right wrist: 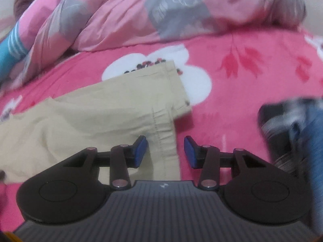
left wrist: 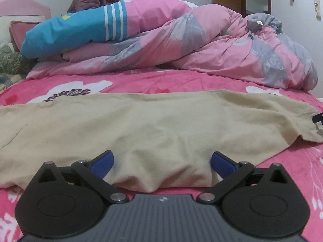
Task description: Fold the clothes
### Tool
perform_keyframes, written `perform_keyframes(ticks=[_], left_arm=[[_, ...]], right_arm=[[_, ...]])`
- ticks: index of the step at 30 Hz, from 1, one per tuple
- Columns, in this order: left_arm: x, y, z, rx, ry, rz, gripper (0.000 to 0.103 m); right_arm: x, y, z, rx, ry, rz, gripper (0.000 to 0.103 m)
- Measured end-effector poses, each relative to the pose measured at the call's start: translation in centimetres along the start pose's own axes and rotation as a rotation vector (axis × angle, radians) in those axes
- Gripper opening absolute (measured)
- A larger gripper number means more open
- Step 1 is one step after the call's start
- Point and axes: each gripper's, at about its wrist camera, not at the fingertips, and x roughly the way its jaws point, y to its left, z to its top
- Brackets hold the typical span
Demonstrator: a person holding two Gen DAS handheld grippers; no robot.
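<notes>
Left wrist view is showing one beige garment [left wrist: 153,125] lying spread flat across the pink bed [left wrist: 181,80], ready for folding; the left tool [left wrist: 161,164] is standing wide open astride its near bunched edge, gripping nothing; the right tool [right wrist: 165,151] is sitting part open over the seamed right hem, holding nothing; two quilts [left wrist: 201,46] are lying heaped at the far side.

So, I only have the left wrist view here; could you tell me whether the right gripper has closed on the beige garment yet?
Observer: No, the right gripper is open; its jaws straddle the stitched edge of the beige garment.
Operator: Thanks. Where does that end lie?
Observer: Its hemmed corner rests on a white flower of the pink blanket.
Operator: Anything nearby?
Observer: A blurred dark and blue thing sits to the right; I cannot tell what.
</notes>
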Motion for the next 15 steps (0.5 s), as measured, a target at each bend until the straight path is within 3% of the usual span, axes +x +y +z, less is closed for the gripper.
perform_keyframes(ticks=[2, 3, 6, 7, 11, 15], left_arm=[[0.0, 0.1, 0.0, -0.002, -0.002, -0.001, 0.103], [-0.1, 0.1, -0.1, -0.004, -0.004, -0.003, 0.103], [-0.1, 0.1, -0.1, -0.003, -0.004, -0.002, 0.103], [-0.1, 0.1, -0.1, -0.002, -0.004, -0.001, 0.103], [0.0, 0.0, 0.0, 0.002, -0.003, 0.003, 0.103], [-0.1, 0.0, 0.0, 0.004, -0.003, 0.004, 0.103]], right_arm=[[0.1, 0.4, -0.4, 0.013, -0.003, 0.040, 0.028], [0.0, 0.8, -0.6, 0.007, -0.011, 0.058, 0.013], [-2.2, 4.3, -1.7, -0.147, -0.116, 0.097, 0.009], [-3.0, 5.9, -2.5, -0.239, -0.153, 0.105, 0.009], [-6.3, 14.2, -8.8, -0.808, -0.272, 0.096, 0.010], [-6.0, 18.4, -16.0, -1.233, -0.229, 0.016, 0.021]])
